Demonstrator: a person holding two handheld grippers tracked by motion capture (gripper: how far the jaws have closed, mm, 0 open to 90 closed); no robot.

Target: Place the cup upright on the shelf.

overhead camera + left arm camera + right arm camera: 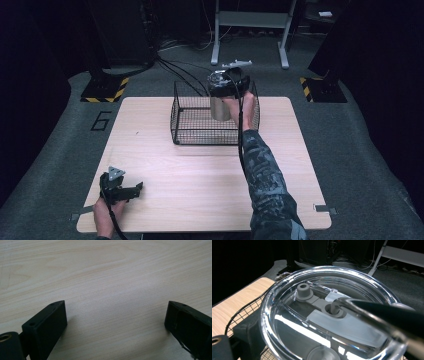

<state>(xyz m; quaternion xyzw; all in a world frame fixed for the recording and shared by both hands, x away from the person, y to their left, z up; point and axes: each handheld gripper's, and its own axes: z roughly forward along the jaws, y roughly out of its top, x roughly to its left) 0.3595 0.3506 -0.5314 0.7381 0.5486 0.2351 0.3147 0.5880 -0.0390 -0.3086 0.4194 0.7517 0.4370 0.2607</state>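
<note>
Over the wire basket (pixel 182 117) at the worktop's (pixel 200 170) far edge, I hold a steel tumbler (pixel 219 107) clamped in my right claw (pixel 227 87), gripping below its clear lid (pixel 329 315) because the smooth, rigid wall looks slippery, while my left claw (pixel 131 191) rests spread apart.

— Where's my left gripper (pixel 131 191) sitting?

— Near left corner, low, resting in my left hand (pixel 104 212), pointing right. Its own view has the jaws spread wide apart with nothing between them.

— And the right?

— My right arm (pixel 265 175) is stretched far out, sleeve straight, wrist bent down. The right gripper (pixel 227 82) hangs at the far middle, jaws clamped, one dark jaw low at the left in its own view.
</note>
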